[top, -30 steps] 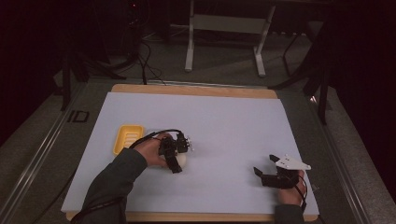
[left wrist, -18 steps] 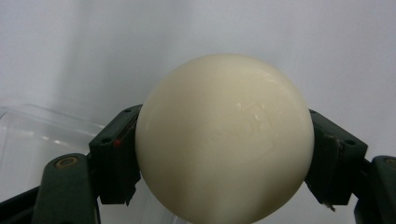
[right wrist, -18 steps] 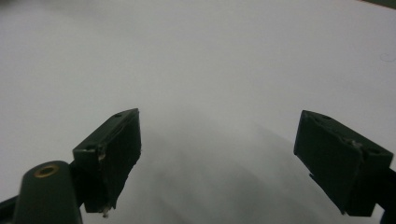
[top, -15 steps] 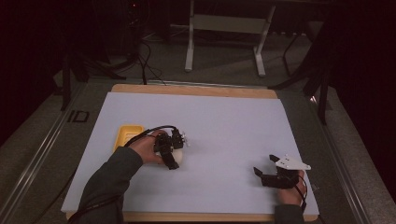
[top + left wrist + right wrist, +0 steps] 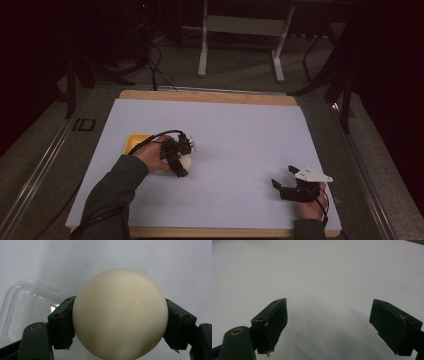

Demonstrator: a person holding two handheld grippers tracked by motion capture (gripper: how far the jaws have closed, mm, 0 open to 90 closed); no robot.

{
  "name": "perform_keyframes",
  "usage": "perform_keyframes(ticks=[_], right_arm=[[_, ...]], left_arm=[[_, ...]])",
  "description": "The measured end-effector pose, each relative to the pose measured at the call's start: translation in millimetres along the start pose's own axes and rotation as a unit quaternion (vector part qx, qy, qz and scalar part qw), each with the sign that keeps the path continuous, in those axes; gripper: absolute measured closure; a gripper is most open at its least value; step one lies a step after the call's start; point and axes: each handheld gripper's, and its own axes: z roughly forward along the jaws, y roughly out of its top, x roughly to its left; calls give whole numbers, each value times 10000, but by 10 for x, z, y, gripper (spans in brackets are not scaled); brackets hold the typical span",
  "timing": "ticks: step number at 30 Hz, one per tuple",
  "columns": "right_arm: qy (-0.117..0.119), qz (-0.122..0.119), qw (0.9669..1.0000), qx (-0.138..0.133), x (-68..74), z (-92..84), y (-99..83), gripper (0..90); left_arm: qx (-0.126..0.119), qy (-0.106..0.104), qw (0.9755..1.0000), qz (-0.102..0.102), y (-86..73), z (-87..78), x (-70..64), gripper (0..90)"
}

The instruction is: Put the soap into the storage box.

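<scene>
Over the white table [image 5: 240, 135], the left gripper [image 5: 181, 161] has been carried slightly leftward since a second ago, toward the yellow tray [image 5: 134, 142]. A cream ball [image 5: 120, 315] is clamped between its jaws, apparently beside a clear container [image 5: 27, 307]; placement seems imminent. The right gripper [image 5: 329, 325] is kept parked, wide open and empty.

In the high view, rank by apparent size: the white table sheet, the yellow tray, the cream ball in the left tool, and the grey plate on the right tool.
1. White table sheet, by far the largest.
2. Yellow tray and grey three-cornered plate: alike; the tray is partly hidden by the hand and the plate is nearer the camera, so unranked.
3. Cream ball, mostly covered by the left tool.
</scene>
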Motion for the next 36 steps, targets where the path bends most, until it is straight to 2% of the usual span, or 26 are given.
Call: perform_keyframes(ticks=[6,11,12,19,36], right_arm=[[-2,-4,10000,-1,0,0,0,148],[-4,-5,10000,2,2,0,0,148],[-5,-6,10000,2,2,0,0,148],[-11,-5,10000,3,3,-2,0,148],[-13,-12,10000,-1,1,-3,0,148]], left_arm=[[13,-9,10000,-61,-31,4,38,243],[34,72,9999,-135,-55,4,72,243],[19,60,9997,-220,-70,6,93,243],[-26,219,9992,-345,-112,-21,145,243],[-25,192,9983,-544,-198,-98,241,243]])
